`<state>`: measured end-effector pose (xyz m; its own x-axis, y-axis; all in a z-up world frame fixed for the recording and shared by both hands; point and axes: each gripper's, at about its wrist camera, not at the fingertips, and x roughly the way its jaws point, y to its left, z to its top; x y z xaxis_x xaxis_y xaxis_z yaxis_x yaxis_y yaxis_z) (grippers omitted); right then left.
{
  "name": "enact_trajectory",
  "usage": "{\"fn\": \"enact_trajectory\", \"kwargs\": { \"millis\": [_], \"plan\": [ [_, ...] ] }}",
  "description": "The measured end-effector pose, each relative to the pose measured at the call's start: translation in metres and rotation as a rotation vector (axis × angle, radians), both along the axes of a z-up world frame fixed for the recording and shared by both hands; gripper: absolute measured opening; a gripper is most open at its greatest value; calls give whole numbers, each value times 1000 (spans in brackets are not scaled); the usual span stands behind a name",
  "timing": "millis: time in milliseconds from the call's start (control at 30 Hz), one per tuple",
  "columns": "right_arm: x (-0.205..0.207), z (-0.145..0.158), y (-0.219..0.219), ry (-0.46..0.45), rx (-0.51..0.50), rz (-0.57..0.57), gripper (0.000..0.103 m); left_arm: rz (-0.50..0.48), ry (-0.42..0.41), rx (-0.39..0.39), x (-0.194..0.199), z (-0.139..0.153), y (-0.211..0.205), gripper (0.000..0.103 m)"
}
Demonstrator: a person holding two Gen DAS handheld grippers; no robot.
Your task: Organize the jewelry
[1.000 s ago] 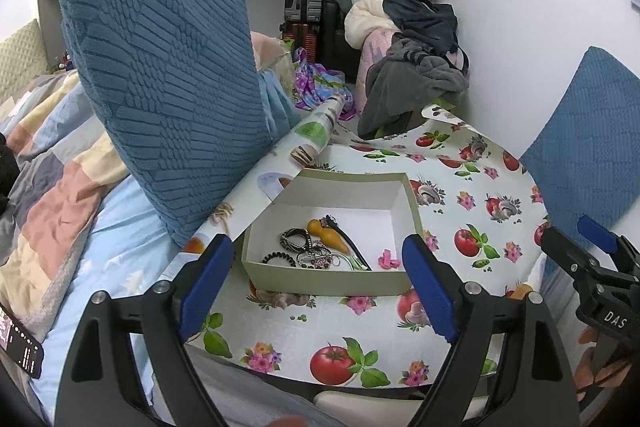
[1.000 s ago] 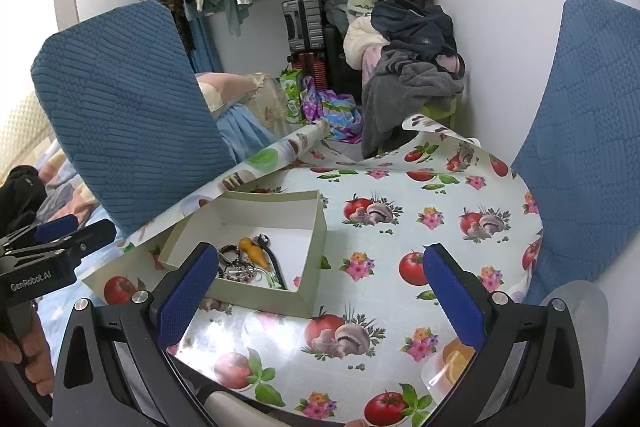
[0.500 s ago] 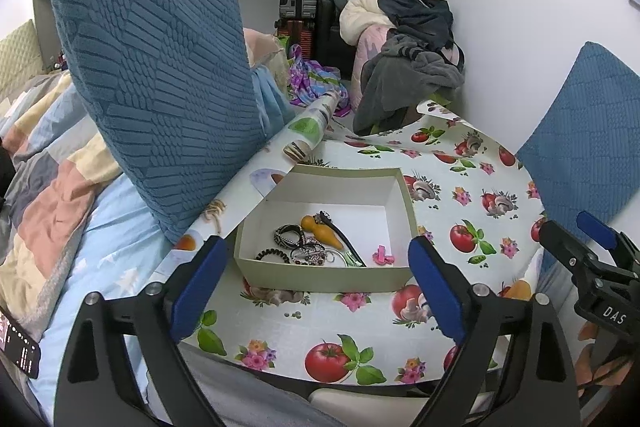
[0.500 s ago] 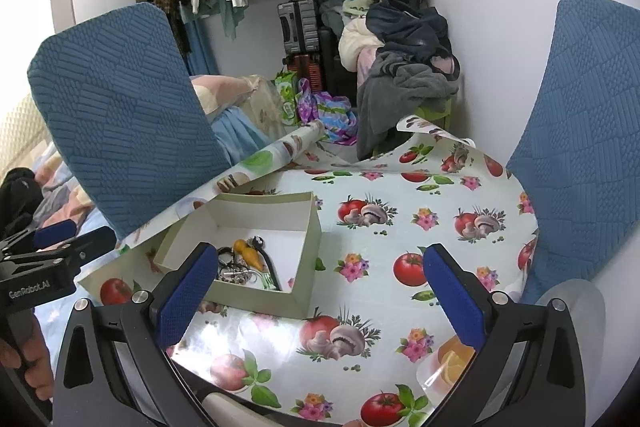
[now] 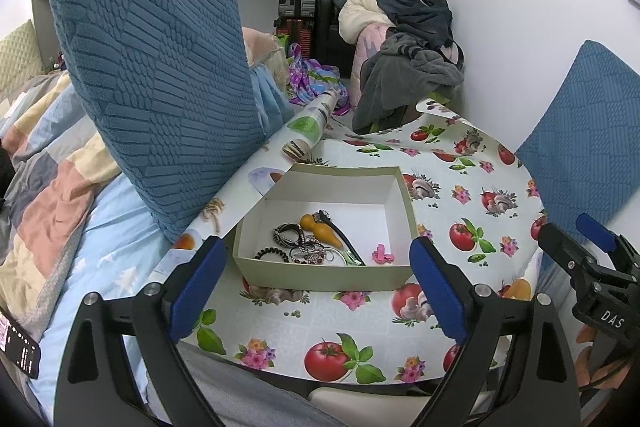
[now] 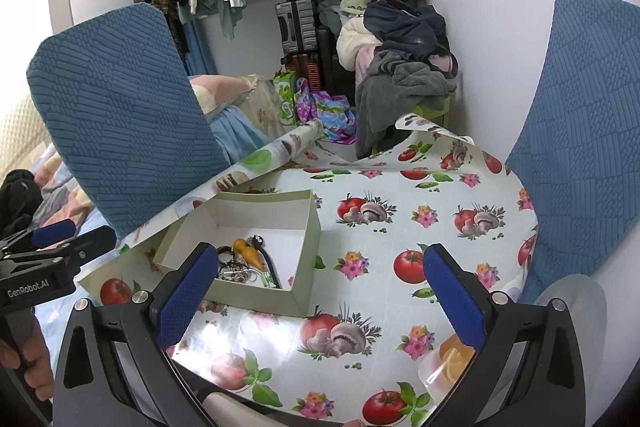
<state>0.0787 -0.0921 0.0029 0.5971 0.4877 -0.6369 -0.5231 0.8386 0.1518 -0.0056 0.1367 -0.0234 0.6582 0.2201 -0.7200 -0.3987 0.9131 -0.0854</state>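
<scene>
A shallow pale-green cardboard box [image 5: 344, 169] sits on the left half of a round table [image 5: 460, 195]. Inside it lies a tangle of jewelry: an orange gourd-shaped piece [image 5: 320, 229], black and beaded bracelets [image 5: 286, 233], a black hair tie [image 5: 272, 253] and a small pink clip [image 5: 382, 254]. My left gripper [image 5: 316, 279] hovers just in front of the box, open wide, with nothing between its blue pads. My right gripper [image 6: 318, 279] hangs open and empty to the right of the box [image 6: 308, 227]. Each gripper shows at the edge of the other's view.
The table wears an oilcloth [image 6: 424, 219] printed with tomatoes and mushrooms, curled up at its far edge. Blue-covered chair backs stand at the left [image 5: 152, 67] and the right [image 6: 588, 147]. A bed with a patchwork quilt [image 5: 44, 195] lies left. Piled clothes [image 6: 400, 83] fill the back.
The left gripper's jaws have spread a little wider. Both hands and the box have stayed where they were.
</scene>
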Motion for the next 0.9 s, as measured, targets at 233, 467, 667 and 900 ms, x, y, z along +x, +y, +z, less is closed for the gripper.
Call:
{"fn": "enact_trajectory", "kwargs": {
  "millis": [233, 467, 667, 900],
  "plan": [
    [0, 0, -1, -1, 0, -3, 103, -13, 2, 4, 0, -1, -1, 93],
    [-1, 0, -2, -1, 0, -9, 103, -11, 5, 10, 1, -1, -4, 93],
    [-2, 0, -2, 0, 0, -11, 103, -13, 2, 9, 2, -1, -5, 94],
    [-3, 2, -2, -16, -2, -24, 103, -25, -8, 1, 2, -1, -6, 94]
  ]
}}
